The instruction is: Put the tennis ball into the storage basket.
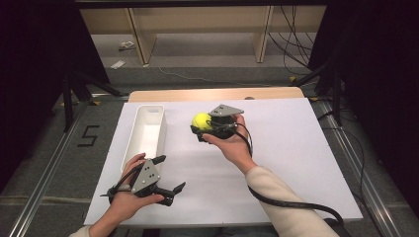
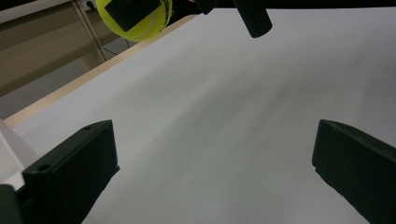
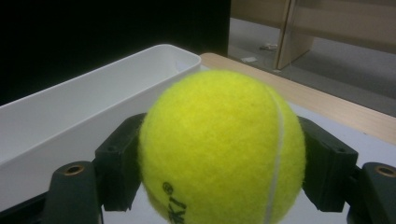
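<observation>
Right claw (image 1: 201,129) grasps the tennis ball (image 1: 201,120); left claw (image 1: 171,174) spread wide, empty

even overhead light leaves the white counter (image 1: 296,163) bright amid dark surroundings; shadows stay soft (no harsh glare). the right gripper view renders the tennis ball (image 3: 222,149) slightly soft, backgrounds blurred.
</observation>
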{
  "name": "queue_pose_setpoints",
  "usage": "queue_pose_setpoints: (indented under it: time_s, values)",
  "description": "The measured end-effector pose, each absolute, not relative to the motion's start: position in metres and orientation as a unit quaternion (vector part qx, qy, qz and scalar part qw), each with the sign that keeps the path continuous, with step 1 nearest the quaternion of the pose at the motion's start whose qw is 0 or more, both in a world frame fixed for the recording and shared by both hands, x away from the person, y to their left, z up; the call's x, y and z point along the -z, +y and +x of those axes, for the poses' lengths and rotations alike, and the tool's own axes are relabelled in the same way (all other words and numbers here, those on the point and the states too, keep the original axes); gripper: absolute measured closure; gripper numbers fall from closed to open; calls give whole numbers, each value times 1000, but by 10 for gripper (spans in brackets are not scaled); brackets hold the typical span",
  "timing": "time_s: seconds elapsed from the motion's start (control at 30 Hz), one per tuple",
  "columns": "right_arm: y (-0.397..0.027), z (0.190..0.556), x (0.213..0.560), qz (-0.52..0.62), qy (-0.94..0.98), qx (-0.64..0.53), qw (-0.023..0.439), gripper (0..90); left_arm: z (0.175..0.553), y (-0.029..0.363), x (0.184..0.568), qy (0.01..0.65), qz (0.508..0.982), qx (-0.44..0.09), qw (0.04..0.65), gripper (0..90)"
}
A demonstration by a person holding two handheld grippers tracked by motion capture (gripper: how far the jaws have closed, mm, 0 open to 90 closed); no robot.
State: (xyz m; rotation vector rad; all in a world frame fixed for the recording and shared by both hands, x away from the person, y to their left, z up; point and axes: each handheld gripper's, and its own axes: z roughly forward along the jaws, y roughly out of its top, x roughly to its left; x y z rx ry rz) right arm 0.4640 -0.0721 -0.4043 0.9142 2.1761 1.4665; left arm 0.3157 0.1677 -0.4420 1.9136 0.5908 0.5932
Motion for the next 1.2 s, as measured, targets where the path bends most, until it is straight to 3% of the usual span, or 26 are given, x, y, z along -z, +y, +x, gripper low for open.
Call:
queue_pose_setpoints:
  time_s: [1.2]
  values:
    - [-48, 465, 404, 309, 777, -523, 169, 268, 315, 170, 441, 246, 791, -252, 501, 0]
